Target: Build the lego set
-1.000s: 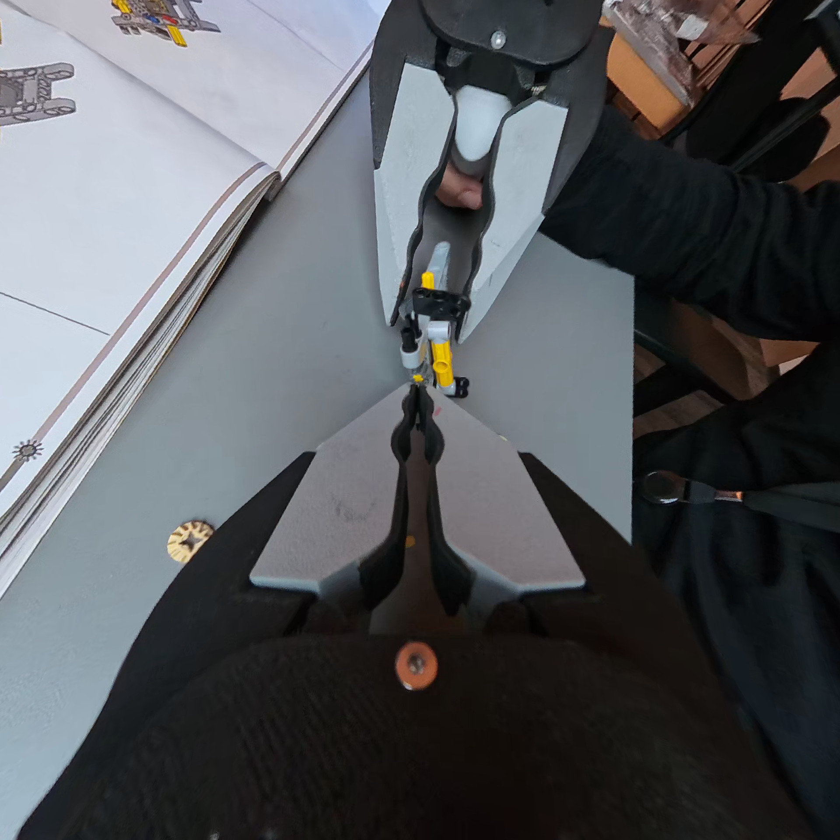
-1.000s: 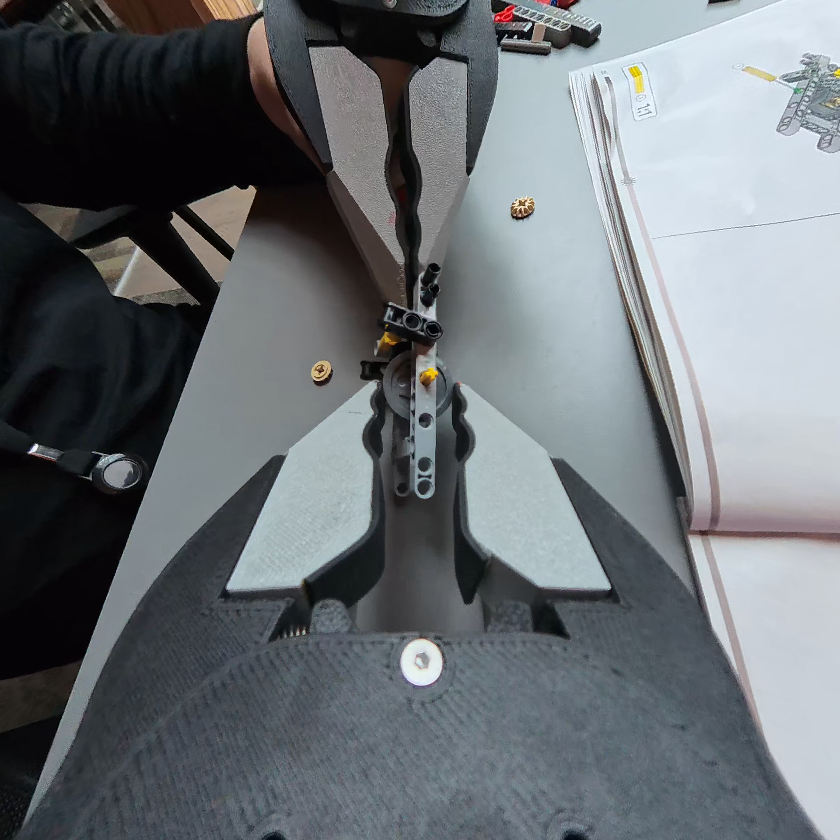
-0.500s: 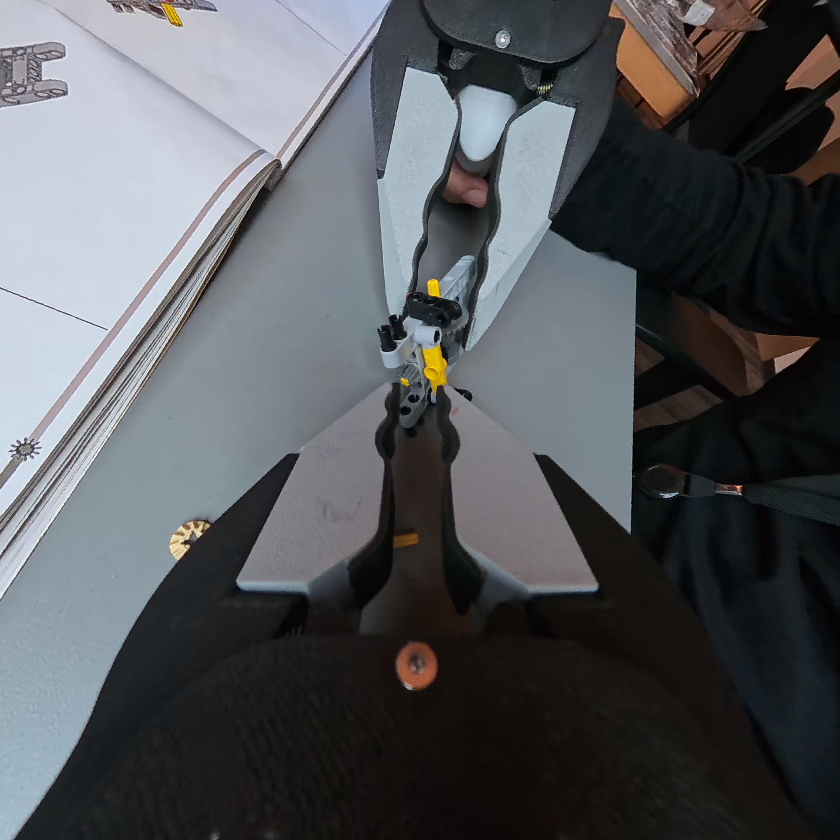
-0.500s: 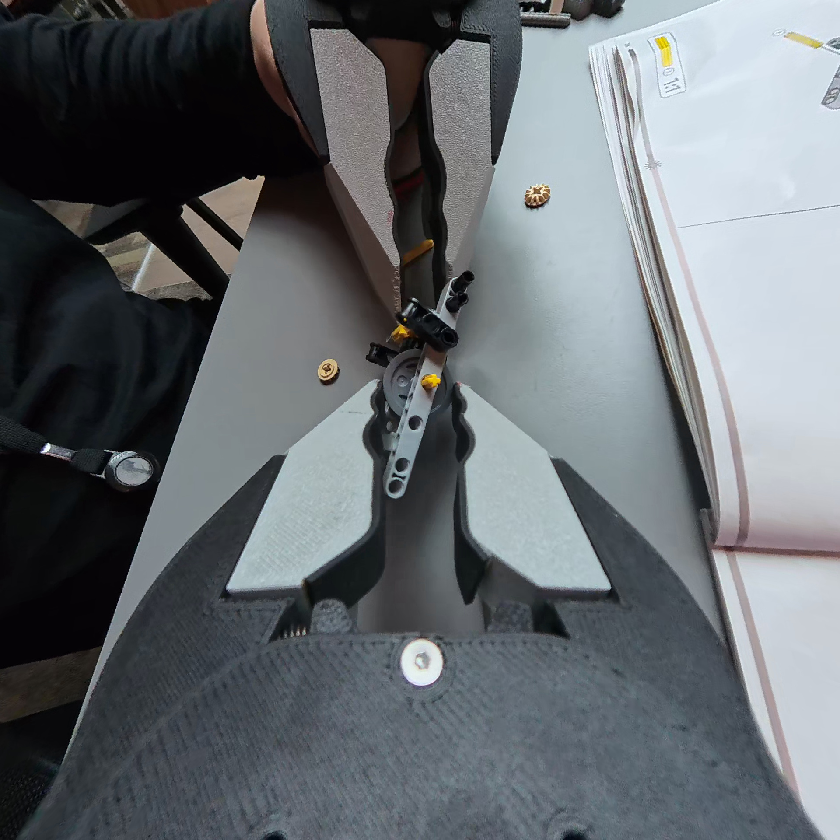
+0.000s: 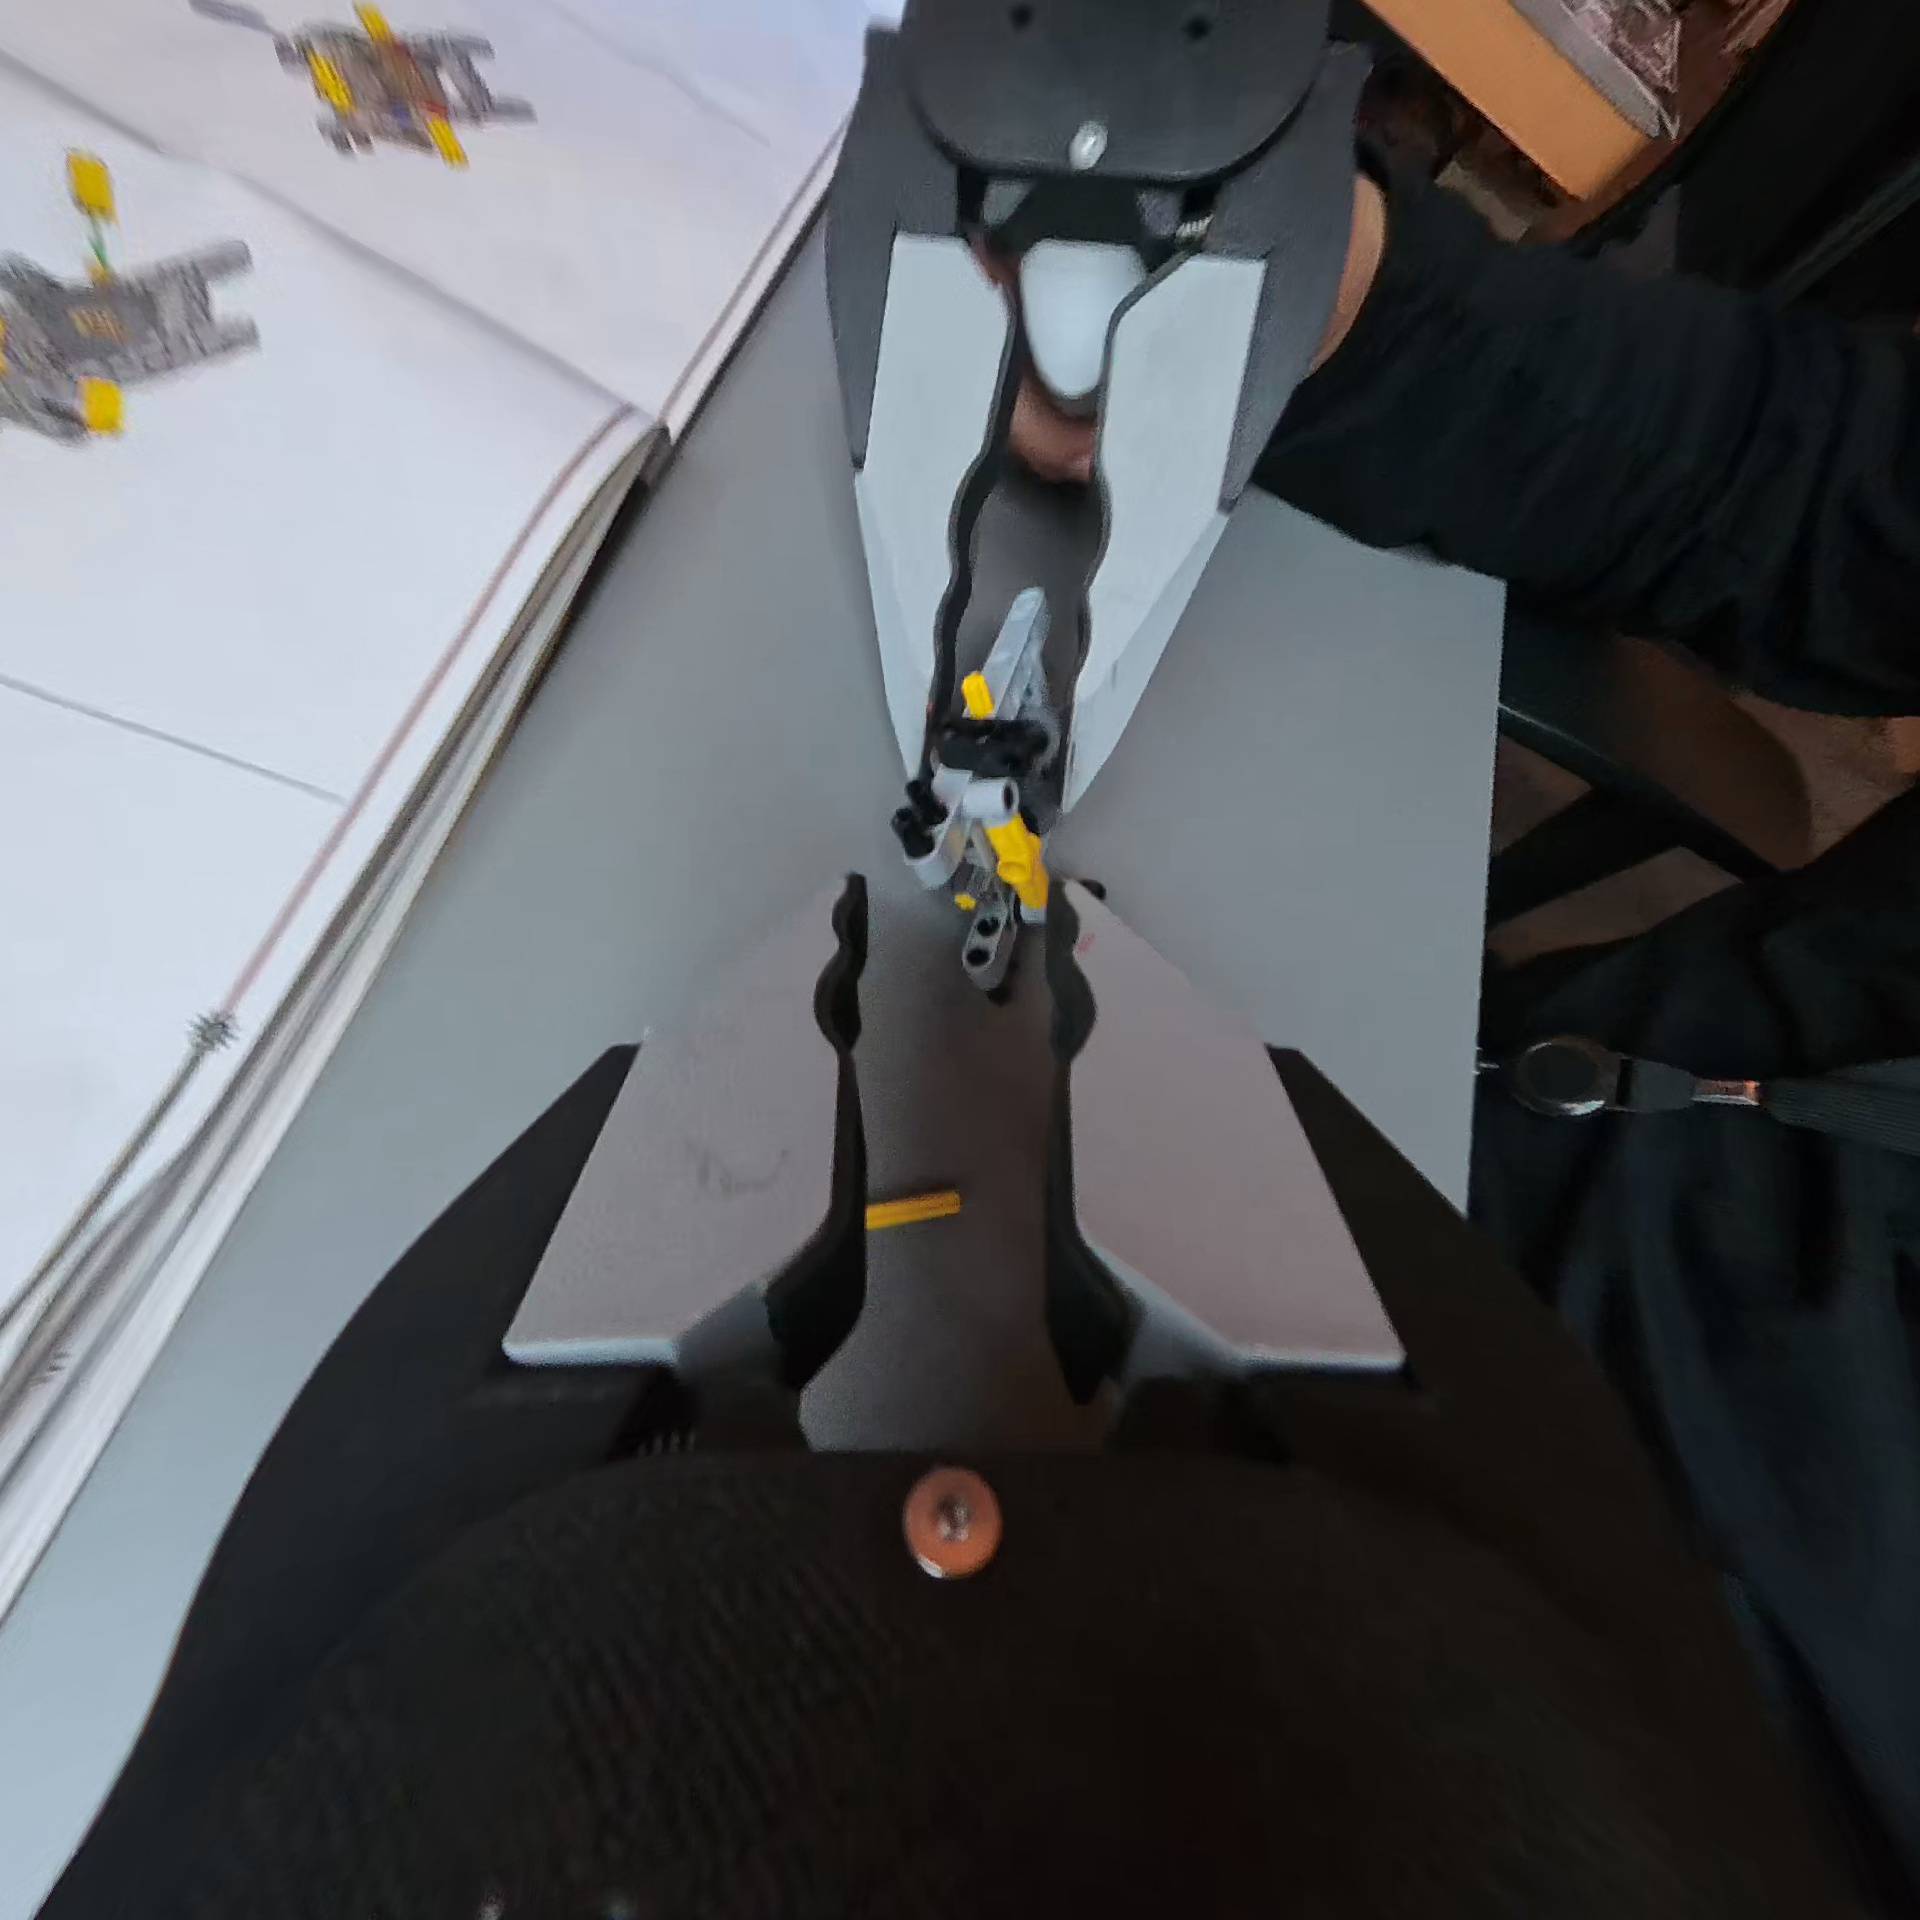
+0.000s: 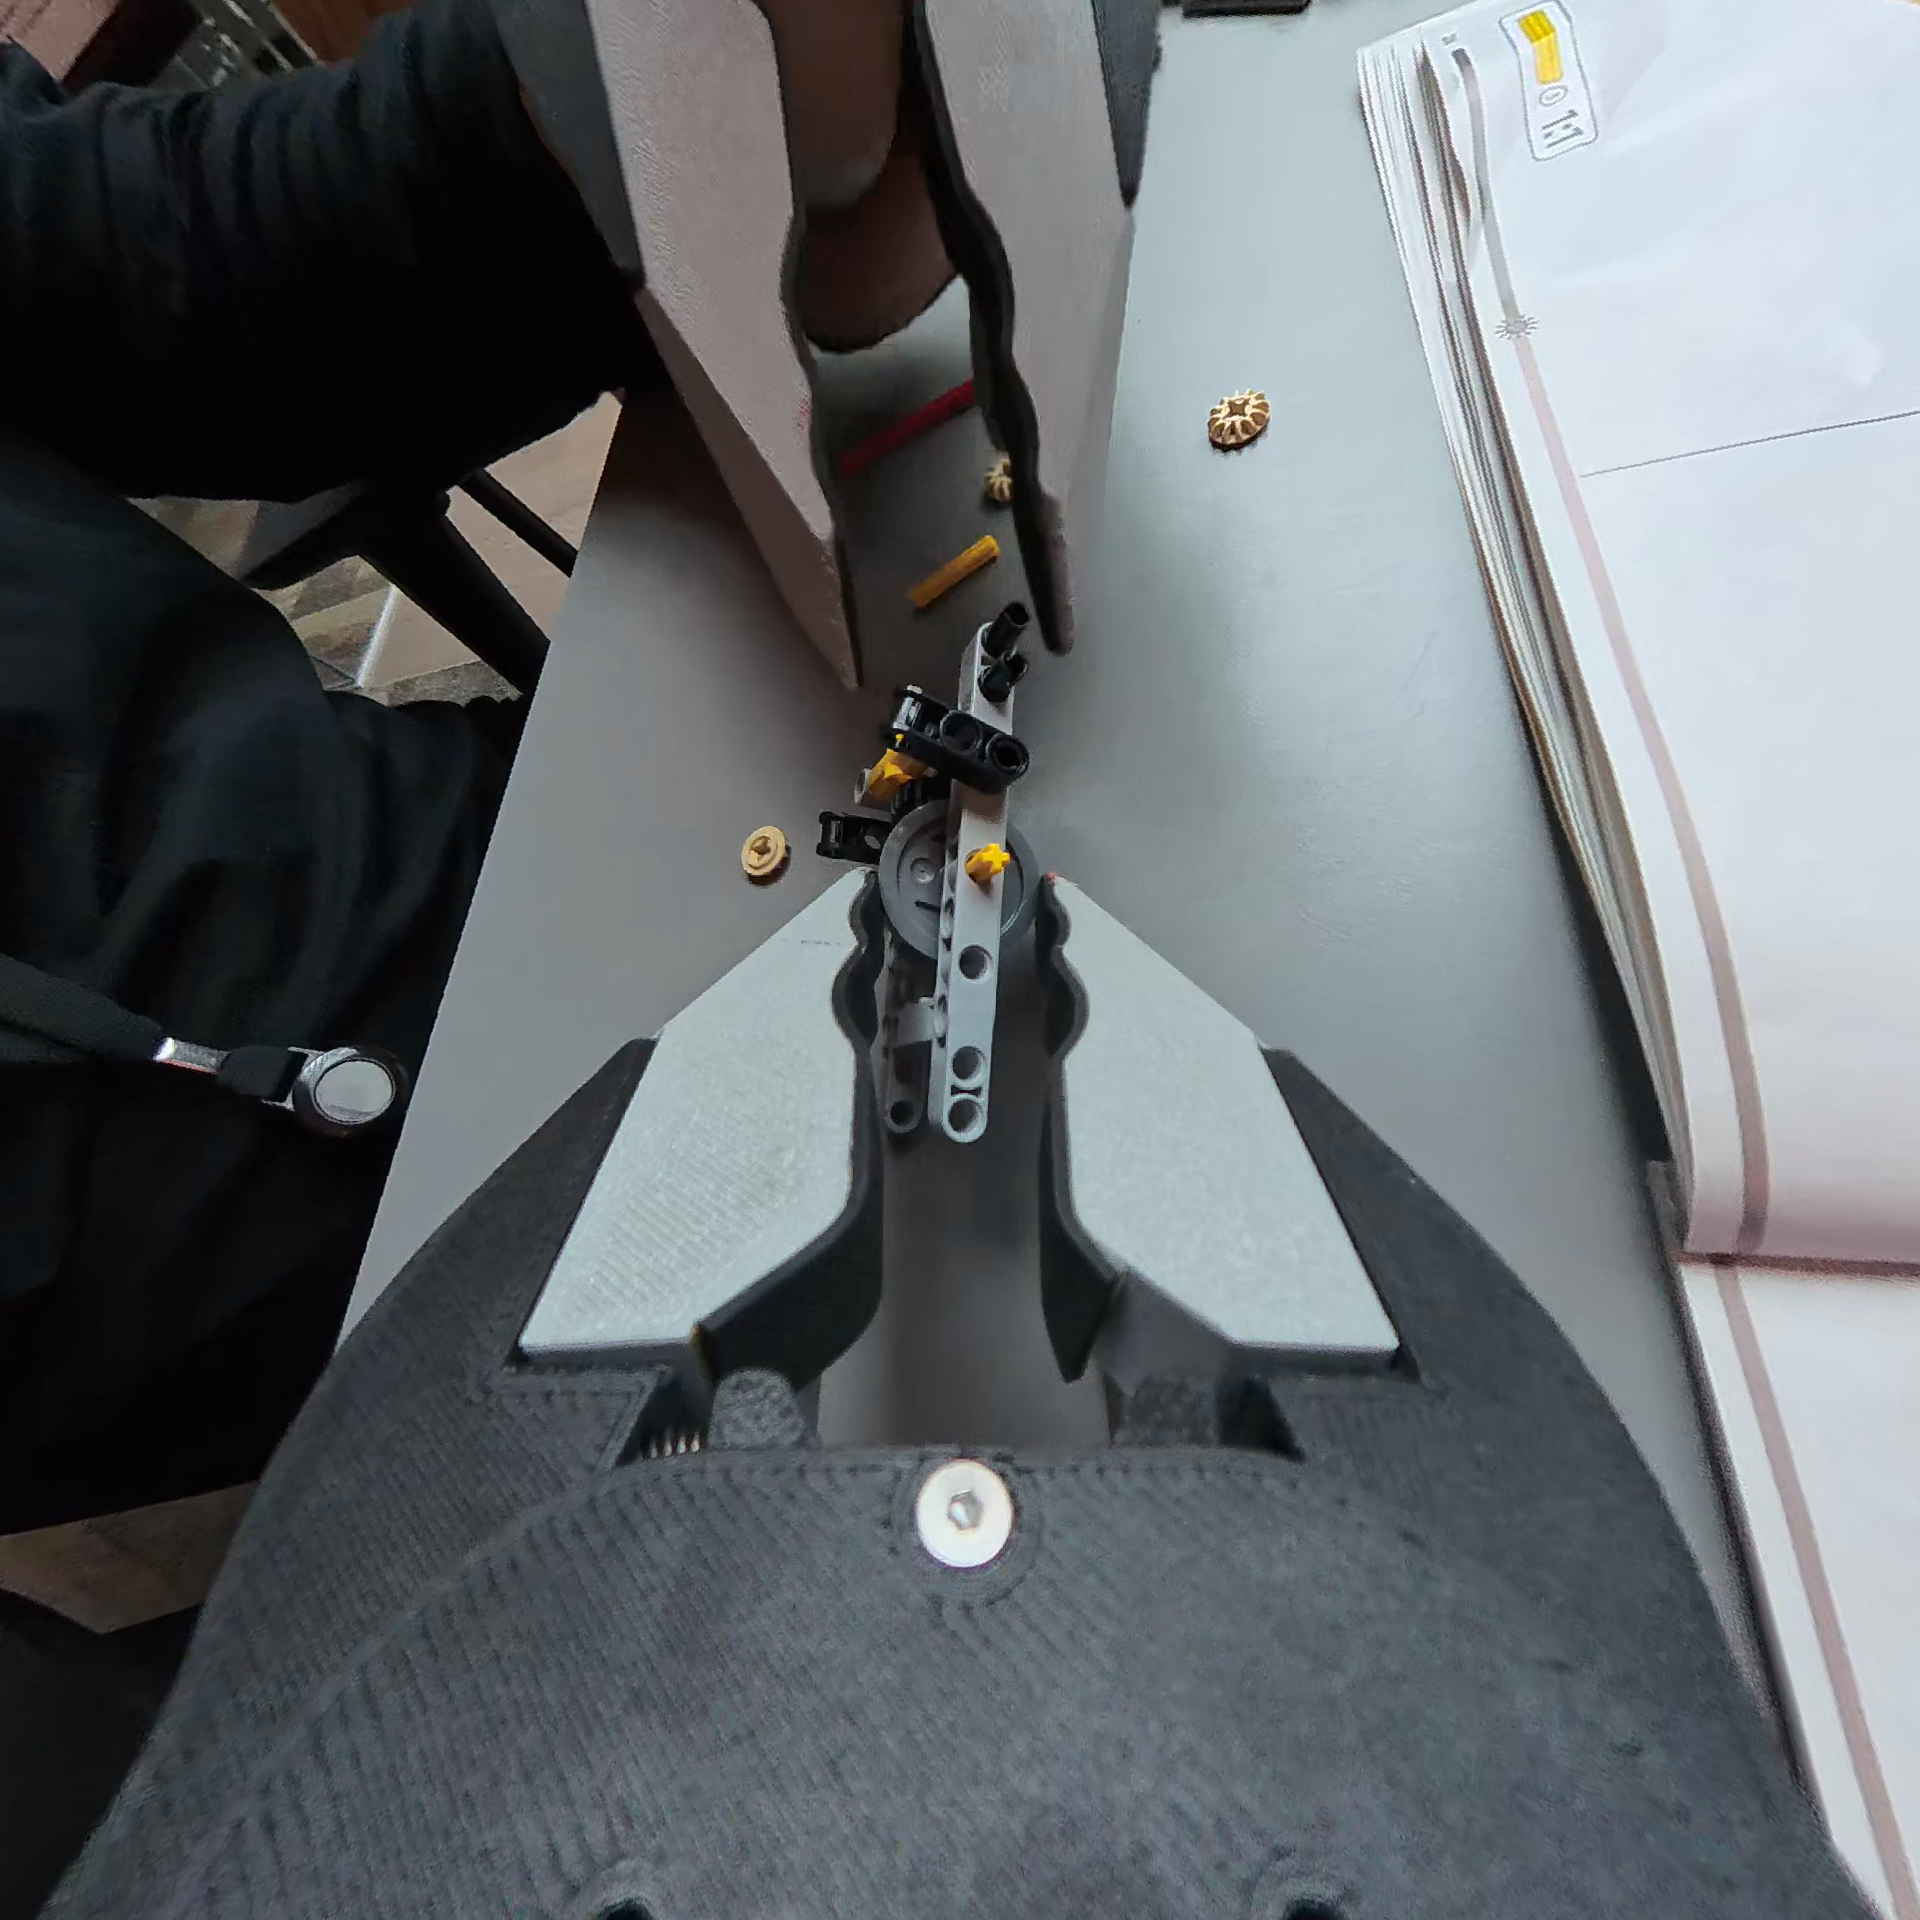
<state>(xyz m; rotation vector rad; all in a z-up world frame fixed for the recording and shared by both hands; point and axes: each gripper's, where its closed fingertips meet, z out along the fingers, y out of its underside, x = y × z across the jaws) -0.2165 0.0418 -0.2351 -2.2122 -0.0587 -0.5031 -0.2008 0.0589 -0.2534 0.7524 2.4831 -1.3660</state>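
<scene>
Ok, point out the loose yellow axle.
The yellow axle lies on the grey table, between the open left gripper's fingers; the right wrist view shows it beyond the assembly.

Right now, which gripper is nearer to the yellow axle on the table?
Left. The left gripper hangs open around the yellow axle; the right gripper, holding the lego assembly, is farther off.

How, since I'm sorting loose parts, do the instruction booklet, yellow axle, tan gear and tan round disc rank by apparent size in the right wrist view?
1. instruction booklet
2. yellow axle, by its length
3. tan gear and tan round disc: nearly alike; the gear lies farther off, so left unranked.
</scene>
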